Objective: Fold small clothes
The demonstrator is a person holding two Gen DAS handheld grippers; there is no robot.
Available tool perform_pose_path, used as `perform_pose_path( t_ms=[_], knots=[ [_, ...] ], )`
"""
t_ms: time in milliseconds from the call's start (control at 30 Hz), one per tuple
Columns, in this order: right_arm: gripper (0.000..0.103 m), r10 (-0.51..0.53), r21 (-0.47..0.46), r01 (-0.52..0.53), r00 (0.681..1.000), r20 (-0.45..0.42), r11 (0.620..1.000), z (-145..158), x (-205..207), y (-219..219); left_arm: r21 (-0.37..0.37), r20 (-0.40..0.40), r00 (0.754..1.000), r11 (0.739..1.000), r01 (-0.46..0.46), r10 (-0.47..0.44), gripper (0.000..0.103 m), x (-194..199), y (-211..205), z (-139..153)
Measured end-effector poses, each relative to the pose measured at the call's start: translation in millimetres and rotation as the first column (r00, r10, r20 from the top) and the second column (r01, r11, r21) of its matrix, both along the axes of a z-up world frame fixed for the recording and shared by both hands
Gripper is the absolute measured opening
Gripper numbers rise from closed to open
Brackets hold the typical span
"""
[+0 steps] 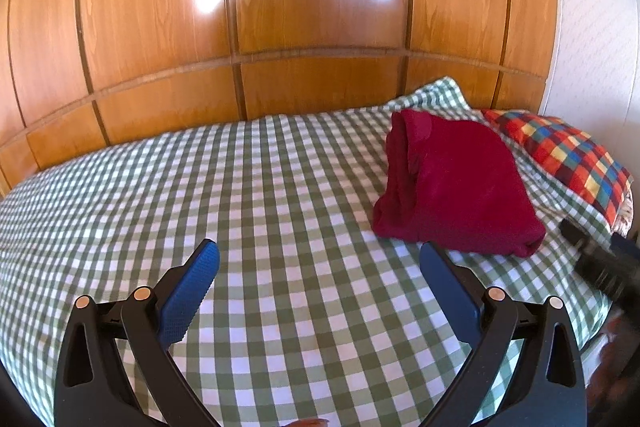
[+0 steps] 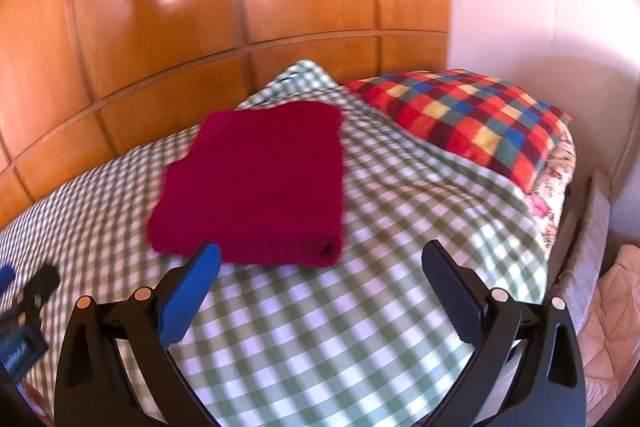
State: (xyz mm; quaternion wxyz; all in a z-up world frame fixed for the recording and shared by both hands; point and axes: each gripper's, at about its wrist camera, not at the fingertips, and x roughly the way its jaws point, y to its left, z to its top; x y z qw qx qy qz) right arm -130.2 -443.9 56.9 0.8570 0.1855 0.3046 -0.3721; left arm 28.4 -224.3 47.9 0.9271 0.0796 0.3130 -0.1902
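A dark red garment [image 1: 456, 187] lies folded into a thick rectangle on the green-checked bed sheet [image 1: 260, 187]. In the left wrist view it sits ahead and to the right of my left gripper [image 1: 320, 259], which is open with nothing between its blue pads. The right gripper [image 2: 320, 259] is also open and empty, hovering just in front of the red garment [image 2: 256, 183]; its left fingertip overlaps the garment's near edge in the picture. The right wrist view is blurred. Each gripper shows at the edge of the other's view.
A multicoloured checked pillow [image 2: 464, 119] lies at the head of the bed, right of the garment. Glossy wooden wardrobe panels [image 1: 280, 7] rise behind the bed, with a white wall [image 2: 540, 7] to the right. The bed's right edge [image 2: 560, 259] drops off beside a pink quilted cloth.
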Motion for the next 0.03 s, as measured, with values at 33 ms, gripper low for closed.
perform_pose_path(
  t_ms=[33],
  knots=[
    [0.101,-0.021,0.006,0.021,1.0,-0.006,1.0,-1.3,-2.7,-7.6,0.003,-0.013,1.0,1.0,0.0,0.0,0.099,1.8,-0.2,-3.8]
  ],
)
